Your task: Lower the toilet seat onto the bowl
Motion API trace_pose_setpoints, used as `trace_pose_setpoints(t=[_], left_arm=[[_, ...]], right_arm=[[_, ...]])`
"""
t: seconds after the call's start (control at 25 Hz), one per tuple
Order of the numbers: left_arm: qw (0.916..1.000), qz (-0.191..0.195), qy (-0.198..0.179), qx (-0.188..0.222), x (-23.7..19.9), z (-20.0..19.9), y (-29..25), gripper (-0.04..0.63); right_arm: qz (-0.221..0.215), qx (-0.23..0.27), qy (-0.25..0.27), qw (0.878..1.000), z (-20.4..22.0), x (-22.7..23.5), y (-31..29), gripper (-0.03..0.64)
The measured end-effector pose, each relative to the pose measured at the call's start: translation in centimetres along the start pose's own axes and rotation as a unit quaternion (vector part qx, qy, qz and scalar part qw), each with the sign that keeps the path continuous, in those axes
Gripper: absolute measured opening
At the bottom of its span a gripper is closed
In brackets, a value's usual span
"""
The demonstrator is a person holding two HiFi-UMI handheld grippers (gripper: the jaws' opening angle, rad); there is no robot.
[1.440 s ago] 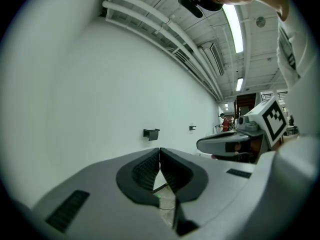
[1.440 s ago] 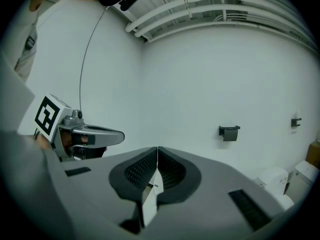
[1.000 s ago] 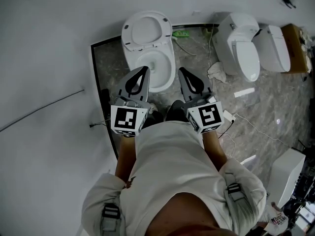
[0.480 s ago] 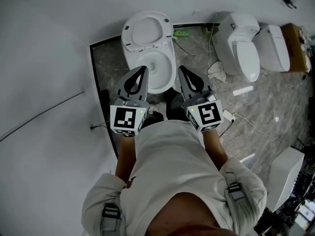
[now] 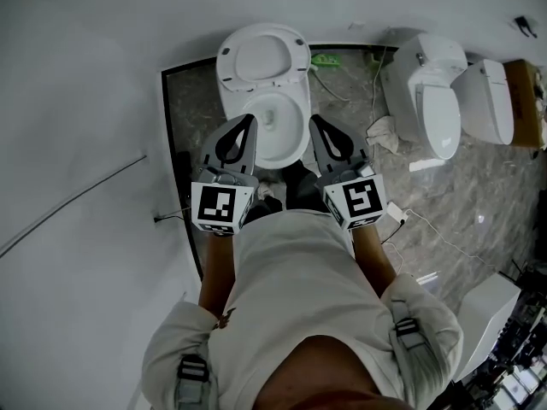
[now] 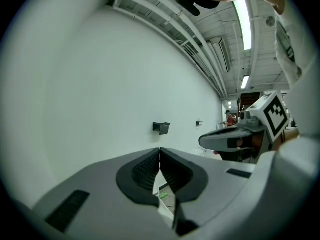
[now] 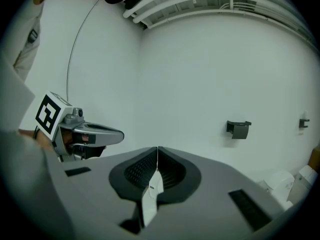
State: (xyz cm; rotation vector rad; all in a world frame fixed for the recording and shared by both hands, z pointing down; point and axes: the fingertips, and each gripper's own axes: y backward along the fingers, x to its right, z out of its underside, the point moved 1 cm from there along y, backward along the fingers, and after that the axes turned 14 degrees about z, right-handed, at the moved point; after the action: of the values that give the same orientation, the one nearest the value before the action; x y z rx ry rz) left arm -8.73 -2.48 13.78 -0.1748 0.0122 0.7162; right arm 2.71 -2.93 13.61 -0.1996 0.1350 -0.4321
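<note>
The white toilet stands at the top of the head view, its seat and lid (image 5: 261,58) tilted up against the wall and the bowl (image 5: 278,131) open below them. My left gripper (image 5: 248,120) hovers over the bowl's near left rim, shut and empty. My right gripper (image 5: 314,121) is level with it at the bowl's near right rim, also shut with nothing held. Neither touches the seat. In the left gripper view the jaws (image 6: 159,151) meet, with the right gripper (image 6: 235,140) beside them. In the right gripper view the jaws (image 7: 157,151) are likewise pressed together.
A white wall (image 5: 77,143) runs close along the left. Two more toilets (image 5: 427,101) (image 5: 489,101) stand on the marble floor to the right, with a crumpled cloth (image 5: 385,131) and cables nearby. A green item (image 5: 323,59) lies behind the bowl. A dark bracket (image 7: 238,128) hangs on the wall.
The head view has shifted slightly, so the toilet sits a little further right and nearer. Both grippers stay shut in the same pose in front of the body.
</note>
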Motion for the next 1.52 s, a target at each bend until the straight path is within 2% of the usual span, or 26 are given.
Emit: trace_pose_setpoints(t=[0.48, 0.84, 0.96, 1.32, 1.52], left_arm=[[0.9994, -0.025, 0.018, -0.014, -4.3, 1.6, -6.4, 0.023], [0.9981, -0.052, 0.028, -0.019, -7.4, 4.3, -9.9, 0.023], [0.9966, -0.069, 0.043, -0.016, -8.3, 5.1, -10.8, 0.023], [0.9939, -0.093, 0.057, -0.018, -11.2, 7.7, -13.2, 0.023], [0.9919, -0.106, 0.065, -0.023, -13.0, 9.6, -13.8, 0.023]], right_arm=[[-0.031, -0.019, 0.022, 0.999, 1.5, 3.9, -8.0, 0.023], [-0.052, -0.034, 0.026, 0.998, 4.4, 5.3, -12.3, 0.023], [-0.051, -0.046, 0.031, 0.997, 5.9, 6.0, -13.7, 0.022], [-0.082, -0.059, 0.032, 0.994, 8.8, 5.7, -17.8, 0.023], [-0.099, -0.045, 0.027, 0.994, 9.2, 4.4, -20.3, 0.023]])
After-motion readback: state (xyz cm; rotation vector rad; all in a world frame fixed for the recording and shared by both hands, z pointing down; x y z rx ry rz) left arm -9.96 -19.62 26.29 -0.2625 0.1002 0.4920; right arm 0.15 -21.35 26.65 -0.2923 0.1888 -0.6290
